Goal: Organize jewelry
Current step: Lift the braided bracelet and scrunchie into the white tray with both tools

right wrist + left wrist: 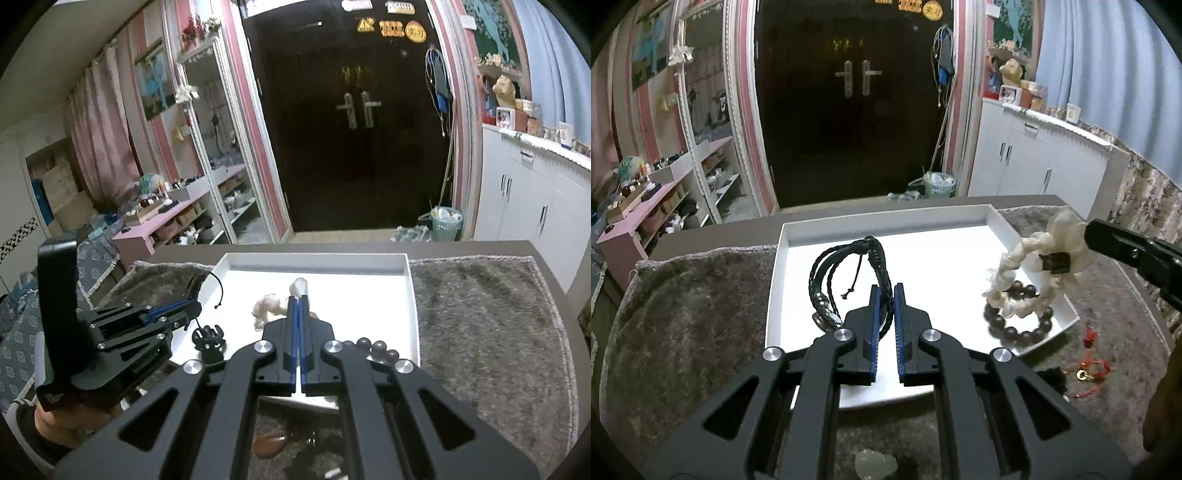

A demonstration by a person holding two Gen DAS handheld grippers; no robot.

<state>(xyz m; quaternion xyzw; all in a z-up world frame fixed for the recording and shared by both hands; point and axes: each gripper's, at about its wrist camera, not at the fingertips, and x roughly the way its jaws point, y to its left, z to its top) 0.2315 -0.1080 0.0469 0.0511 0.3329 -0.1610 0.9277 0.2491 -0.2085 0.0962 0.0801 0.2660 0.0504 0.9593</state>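
Note:
A white tray [783, 266] lies on a grey fuzzy mat. In it lie a black braided leather bracelet [836, 275] at the left and a dark brown bead bracelet [1019, 326] at the right. My right gripper [1056, 263] is shut on a cream fabric scrunchie [1015, 269] and holds it just above the bead bracelet; the right wrist view shows the scrunchie [269, 304] at the shut fingertips [300, 295]. My left gripper [886, 291] hovers over the tray beside the black bracelet, jaws a narrow gap apart, holding nothing.
A red cord charm with a gold ring [1087, 363] lies on the mat right of the tray. A pale jade pendant [873, 463] and an amber stone [271, 443] lie on the mat near me. Behind the table are a dark door, white cabinets, pink shelves.

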